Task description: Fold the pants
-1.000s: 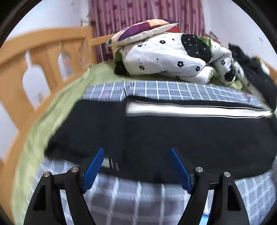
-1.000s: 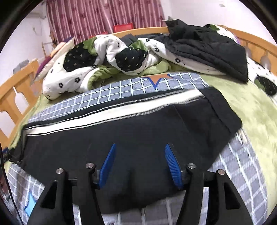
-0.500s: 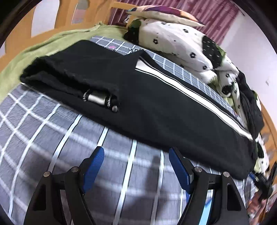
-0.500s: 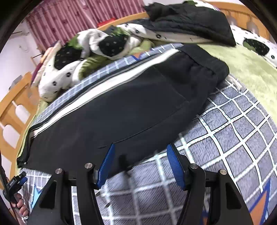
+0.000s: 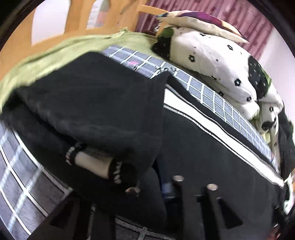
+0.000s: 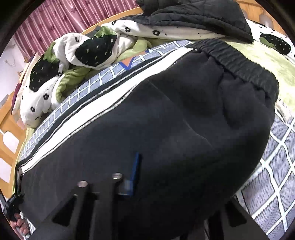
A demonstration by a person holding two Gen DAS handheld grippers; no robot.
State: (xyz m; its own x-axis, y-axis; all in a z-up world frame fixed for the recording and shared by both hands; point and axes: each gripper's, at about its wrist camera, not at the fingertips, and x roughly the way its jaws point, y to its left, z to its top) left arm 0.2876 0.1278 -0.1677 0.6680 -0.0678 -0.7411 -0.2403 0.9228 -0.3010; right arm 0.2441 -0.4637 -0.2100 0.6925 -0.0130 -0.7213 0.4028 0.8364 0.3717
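Black pants (image 6: 166, 120) with a white side stripe lie flat and long across the checked sheet (image 5: 22, 175) on the bed, waistband to the right, leg ends folded over at the left

Half a second ago both grippers hung open in front of the near edge, with bare sheet between the jaws. Now both have pushed in, and cloth fills the space there. The left gripper (image 5: 147, 192) seems to have the edge by the folded leg ends, jaws close together. The right gripper (image 6: 147, 184) sits in the edge nearer the waistband; one blue pad shows and the other is hidden, so I cannot tell how far it has closed

So the next fold looks ready to start

No box or basket is here. Behind the pants are a spotted quilt (image 5: 212, 61), a pillow (image 5: 199, 22), and dark clothes (image 6: 193, 16)
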